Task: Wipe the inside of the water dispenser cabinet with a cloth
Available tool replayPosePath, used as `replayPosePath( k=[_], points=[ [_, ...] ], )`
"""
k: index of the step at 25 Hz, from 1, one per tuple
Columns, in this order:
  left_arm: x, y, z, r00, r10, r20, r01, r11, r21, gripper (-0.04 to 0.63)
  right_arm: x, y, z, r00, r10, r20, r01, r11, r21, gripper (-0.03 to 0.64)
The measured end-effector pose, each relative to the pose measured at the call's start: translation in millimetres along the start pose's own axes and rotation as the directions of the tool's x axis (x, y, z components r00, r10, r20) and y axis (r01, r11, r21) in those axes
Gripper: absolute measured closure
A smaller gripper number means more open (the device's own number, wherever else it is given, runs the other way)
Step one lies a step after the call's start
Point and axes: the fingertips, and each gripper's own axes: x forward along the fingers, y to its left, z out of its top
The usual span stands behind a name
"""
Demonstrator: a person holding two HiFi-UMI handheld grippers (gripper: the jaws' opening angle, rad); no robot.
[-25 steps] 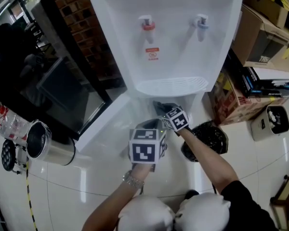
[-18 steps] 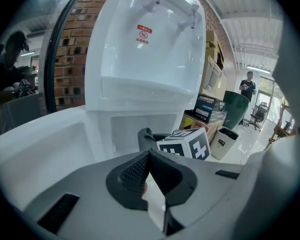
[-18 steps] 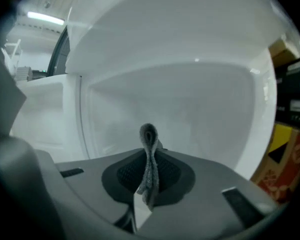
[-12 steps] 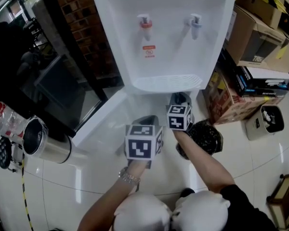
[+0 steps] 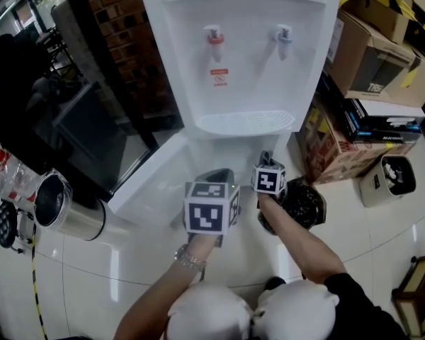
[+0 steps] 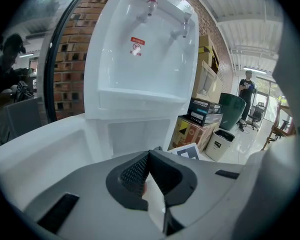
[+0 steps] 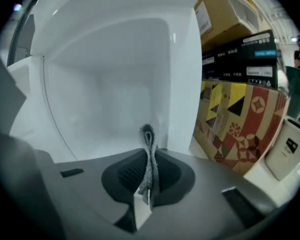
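Head view, looking steeply down: a white dispenser (image 5: pixel 241 55) stands with its lower cabinet (image 5: pixel 223 147) open and the door (image 5: pixel 152 186) swung out to the left. The left gripper (image 5: pixel 214 178) hangs in front of the opening. The right gripper (image 5: pixel 266 158) is at the cabinet's mouth, beside a black bag (image 5: pixel 301 204) on the floor.

Left gripper view: the jaws are pressed together on nothing, facing the dispenser's front.

Right gripper view: the jaws are clenched on a grey cloth (image 7: pixel 149 139), a folded loop standing up just short of the white interior – not touching it as far as I can tell.

To wipe well, I'd keep that clamp firm, press the fold flat to a wall, and sweep from the back toward the front – corners too.
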Motion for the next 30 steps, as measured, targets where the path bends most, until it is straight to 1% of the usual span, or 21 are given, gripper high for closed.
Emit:
replayPosePath(
  k=[1, 3, 4, 6, 7, 8, 9, 12, 13, 15, 19, 22, 24, 25, 26, 27, 28, 29, 30],
  points=[
    [0.0, -1.0, -0.1, 1.000, -0.002, -0.001, 0.002, 1.000, 0.001, 0.594, -1.3, 3.8, 0.8, 1.000, 0.019, 0.007, -0.019, 1.000, 0.003, 0.595],
    [0.4, -2.0, -0.6, 1.000, -0.006, -0.003, 0.006, 1.000, 0.002, 0.594, -7.7, 8.0, 18.2, 0.997, 0.027, 0.069, -0.025, 0.999, -0.019, 0.597],
    [0.5, -2.0, -0.6, 1.000, -0.007, -0.003, 0.007, 1.000, 0.002, 0.594, -12.1, 7.2, 32.0, 0.993, 0.011, 0.116, -0.006, 0.999, -0.044, 0.595],
    [0.4, -1.6, -0.2, 1.000, -0.008, -0.002, 0.008, 1.000, -0.001, 0.594, -24.7, 6.1, 66.8, 0.973, -0.023, 0.231, 0.050, 0.993, -0.109, 0.595],
    [0.0, -1.3, 0.1, 1.000, -0.007, -0.001, 0.007, 1.000, -0.003, 0.594, -29.5, 6.2, 80.8, 0.961, -0.035, 0.274, 0.073, 0.989, -0.131, 0.595],
    [-0.7, -0.8, 0.6, 1.000, -0.007, 0.001, 0.007, 1.000, -0.006, 0.594, -31.1, 5.6, 88.4, 0.955, -0.045, 0.292, 0.088, 0.987, -0.136, 0.595],
    [-1.5, -0.2, 1.2, 1.000, -0.005, 0.003, 0.005, 1.000, -0.008, 0.594, -29.3, 4.0, 89.4, 0.956, -0.054, 0.287, 0.095, 0.987, -0.128, 0.597],
    [-3.8, 1.3, 1.7, 1.000, 0.001, 0.003, -0.001, 1.000, -0.007, 0.594, -19.1, -5.2, 72.7, 0.971, -0.082, 0.224, 0.107, 0.989, -0.101, 0.597],
    [-4.1, 2.2, 1.4, 1.000, 0.004, 0.000, -0.004, 1.000, -0.005, 0.594, -16.7, -6.9, 66.2, 0.975, -0.085, 0.207, 0.108, 0.989, -0.102, 0.595],
    [-3.8, 5.1, 0.1, 1.000, 0.009, -0.006, -0.009, 1.000, -0.007, 0.594, -8.7, -6.6, 51.2, 0.984, -0.069, 0.167, 0.085, 0.992, -0.089, 0.595],
    [-2.9, 7.4, -3.9, 1.000, 0.012, -0.016, -0.012, 1.000, -0.019, 0.594, 7.8, -5.7, 18.9, 0.998, -0.005, 0.056, 0.006, 1.000, -0.014, 0.595],
    [-1.8, 8.7, -4.4, 1.000, 0.016, -0.018, -0.016, 1.000, -0.019, 0.594, 16.6, -1.4, 5.4, 0.998, 0.054, 0.013, -0.054, 0.998, 0.039, 0.595],
    [-1.1, 10.2, -6.7, 0.999, 0.020, -0.025, -0.020, 1.000, -0.019, 0.594, 24.3, 12.2, -1.0, 0.991, 0.131, -0.011, -0.131, 0.991, 0.029, 0.595],
    [-0.8, 11.2, -8.5, 0.999, 0.022, -0.030, -0.022, 1.000, -0.020, 0.594, 29.0, 24.9, -2.2, 0.982, 0.190, -0.023, -0.190, 0.982, -0.001, 0.595],
    [-0.5, 12.3, -10.3, 0.999, 0.023, -0.035, -0.024, 1.000, -0.020, 0.594, 33.9, 40.8, -1.1, 0.966, 0.257, -0.035, -0.258, 0.965, -0.053, 0.595],
    [-0.1, 13.2, -12.0, 0.999, 0.024, -0.040, -0.025, 0.999, -0.020, 0.594, 39.0, 57.2, 1.5, 0.946, 0.319, -0.050, -0.323, 0.938, -0.128, 0.595],
    [0.4, 14.1, -13.8, 0.999, 0.025, -0.045, -0.026, 0.999, -0.019, 0.594, 43.9, 71.4, 5.9, 0.930, 0.362, -0.063, -0.367, 0.904, -0.218, 0.597],
    [1.0, 15.2, -15.6, 0.998, 0.026, -0.051, -0.027, 0.999, -0.020, 0.594, 47.8, 82.1, 12.9, 0.921, 0.384, -0.065, -0.384, 0.870, -0.309, 0.595],
    [1.4, 16.7, -17.6, 0.998, 0.029, -0.056, -0.030, 0.999, -0.021, 0.594, 50.7, 89.3, 21.6, 0.919, 0.390, -0.055, -0.380, 0.841, -0.386, 0.595]
  ],
)
